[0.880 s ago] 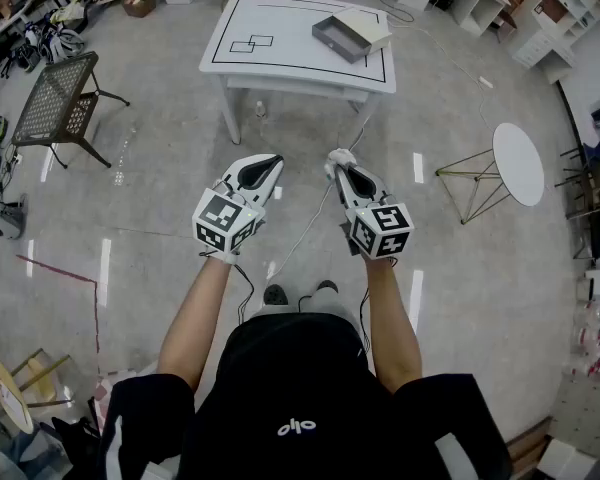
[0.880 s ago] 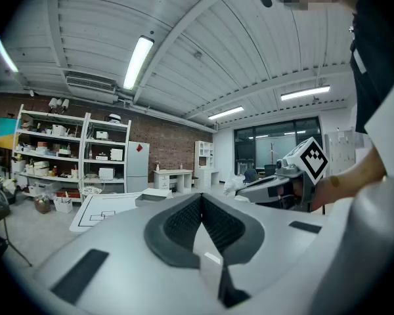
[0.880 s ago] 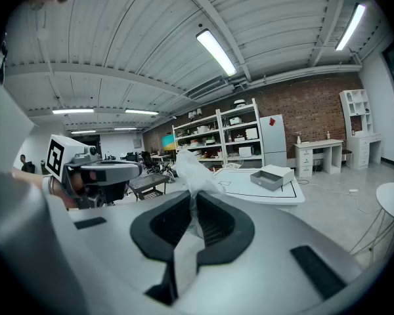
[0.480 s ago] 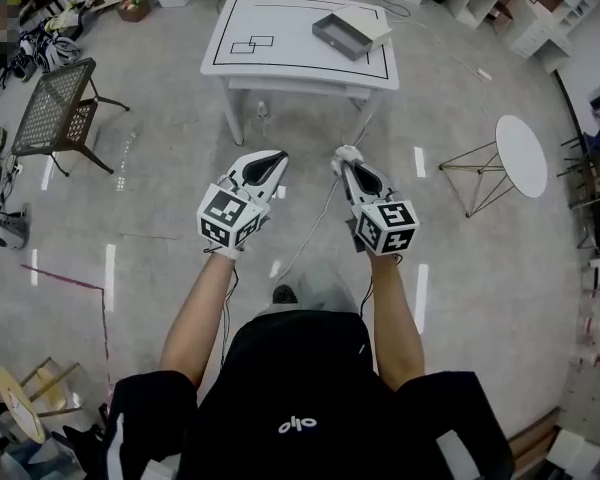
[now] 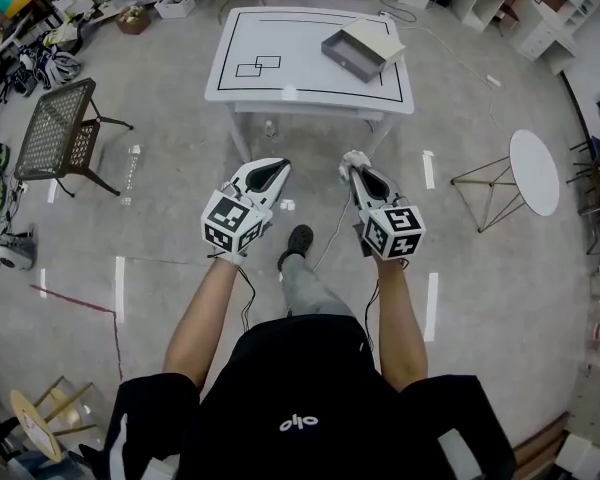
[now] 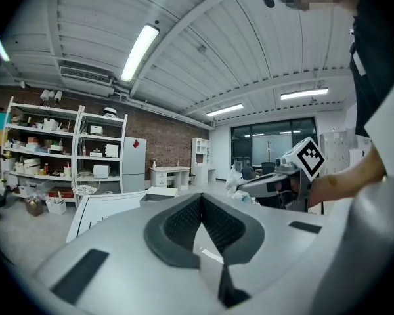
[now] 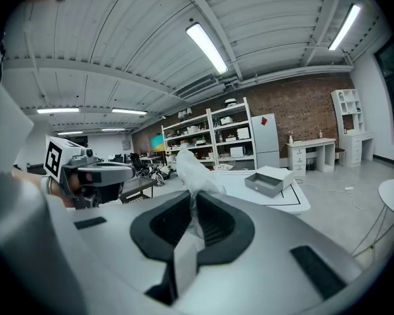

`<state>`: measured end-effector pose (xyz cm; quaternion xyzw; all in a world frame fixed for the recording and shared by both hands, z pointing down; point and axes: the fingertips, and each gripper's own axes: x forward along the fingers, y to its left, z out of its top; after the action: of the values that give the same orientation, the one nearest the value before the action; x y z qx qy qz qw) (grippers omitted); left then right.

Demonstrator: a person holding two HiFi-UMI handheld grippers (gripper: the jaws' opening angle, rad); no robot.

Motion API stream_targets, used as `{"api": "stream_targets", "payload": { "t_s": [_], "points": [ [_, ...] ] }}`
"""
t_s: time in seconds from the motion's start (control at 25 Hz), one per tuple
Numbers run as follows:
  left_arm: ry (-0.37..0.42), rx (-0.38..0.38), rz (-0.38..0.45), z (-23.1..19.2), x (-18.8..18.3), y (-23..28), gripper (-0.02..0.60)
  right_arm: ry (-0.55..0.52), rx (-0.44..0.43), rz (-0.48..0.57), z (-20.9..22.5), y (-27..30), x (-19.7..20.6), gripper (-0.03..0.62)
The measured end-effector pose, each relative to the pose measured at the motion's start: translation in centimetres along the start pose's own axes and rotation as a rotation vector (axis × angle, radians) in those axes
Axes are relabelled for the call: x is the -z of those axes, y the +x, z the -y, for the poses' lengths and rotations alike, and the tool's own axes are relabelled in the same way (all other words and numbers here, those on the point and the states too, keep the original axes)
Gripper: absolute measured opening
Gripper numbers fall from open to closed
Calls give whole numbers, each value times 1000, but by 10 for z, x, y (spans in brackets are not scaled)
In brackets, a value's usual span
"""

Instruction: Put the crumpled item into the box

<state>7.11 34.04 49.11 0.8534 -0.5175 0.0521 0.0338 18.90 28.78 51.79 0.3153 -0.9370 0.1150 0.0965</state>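
My right gripper (image 5: 353,164) is shut on a crumpled white item (image 5: 351,156), held in the air in front of the person; in the right gripper view the crumpled item (image 7: 192,168) sticks up out of the closed jaws (image 7: 194,199). An open grey box (image 5: 348,52) with its pale lid (image 5: 376,35) lies on the right part of a white table (image 5: 280,28) some way ahead. Level with the right one and to its left, my left gripper (image 5: 275,165) is shut with nothing in it (image 6: 201,198).
A black outline and two small squares are drawn on the tabletop. A mesh chair (image 5: 55,118) stands on the left, a round white side table (image 5: 535,173) on the right. A cable (image 5: 332,230) runs over the grey floor below the grippers. Shelves and clutter line the far wall.
The person has stepped toward the table, which now lies nearer in the head view; a foot shows forward between the grippers. Both grippers keep their pose, the right one still holding the item.
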Motion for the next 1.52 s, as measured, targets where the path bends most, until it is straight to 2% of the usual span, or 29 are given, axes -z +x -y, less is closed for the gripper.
{"api": "stream_targets", "payload": {
  "t_s": [0.36,0.72,1.16,1.52],
  "points": [
    [-9,1,-26,-125,-13,67,8,-27,7,-2,45,120,-57,31],
    [-15,2,-23,-212,-30,122,8,-22,21,-9,87,204,-94,31],
    [-1,-4,-17,-249,-45,148,8,-9,28,-14,110,239,-104,31],
    [9,52,-19,-275,-50,187,8,14,75,-9,136,265,-113,31]
  ]
}}
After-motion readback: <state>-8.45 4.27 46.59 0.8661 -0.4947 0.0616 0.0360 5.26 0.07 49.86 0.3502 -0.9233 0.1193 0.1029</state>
